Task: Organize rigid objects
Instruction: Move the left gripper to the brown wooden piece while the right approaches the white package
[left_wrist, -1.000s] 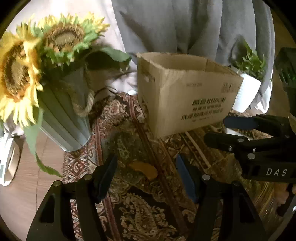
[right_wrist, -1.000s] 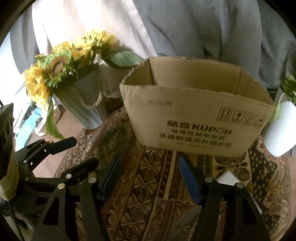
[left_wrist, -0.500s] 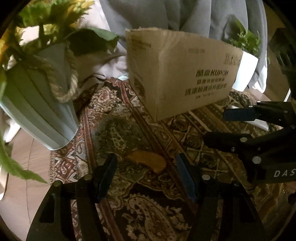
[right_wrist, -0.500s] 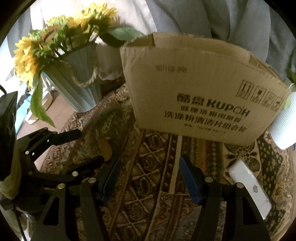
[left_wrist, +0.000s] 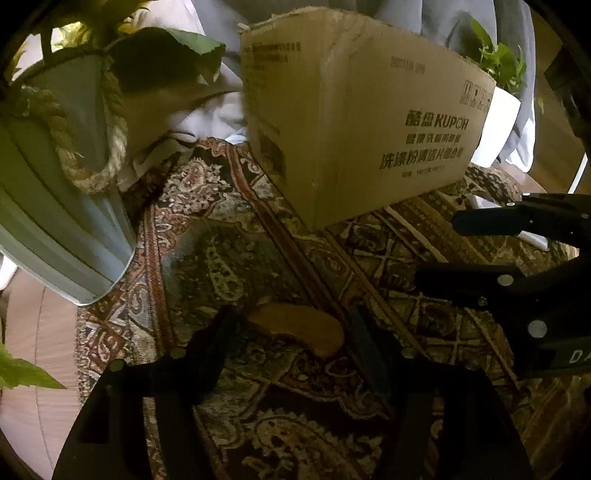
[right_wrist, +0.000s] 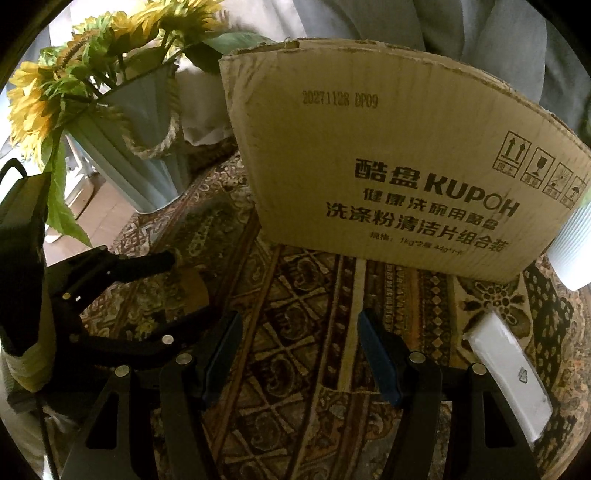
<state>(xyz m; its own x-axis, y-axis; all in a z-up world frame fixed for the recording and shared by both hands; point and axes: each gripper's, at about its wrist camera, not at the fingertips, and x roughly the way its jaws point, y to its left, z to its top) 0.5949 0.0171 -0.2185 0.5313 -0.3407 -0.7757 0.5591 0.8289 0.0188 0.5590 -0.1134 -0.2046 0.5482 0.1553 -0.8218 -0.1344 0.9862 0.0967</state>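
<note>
Left claw straddling wooden piece; right claw idle before box.

Left wrist view: left claw (left_wrist: 291, 332), spread wide, brackets the wooden piece (left_wrist: 297, 328) on the rug (left_wrist: 229, 229); uneven closing could skid it. Right wrist view: right claw (right_wrist: 299, 350) released, empty; white block (right_wrist: 509, 373) lies near the rug's right edge, beside the cardboard box (right_wrist: 388, 166).

cardboard box (right_wrist: 388, 173): tan, black print | rug (left_wrist: 229, 221): paisley and diamonds, brown, rust, cream | wooden piece (left_wrist: 297, 328): orange-brown | bucket (right_wrist: 136, 147): pale green, ribbed | sunflowers (right_wrist: 33, 107): yellow | flat pack (right_wrist: 509, 373): white | finger pads (right_wrist: 378, 356): blue
</note>
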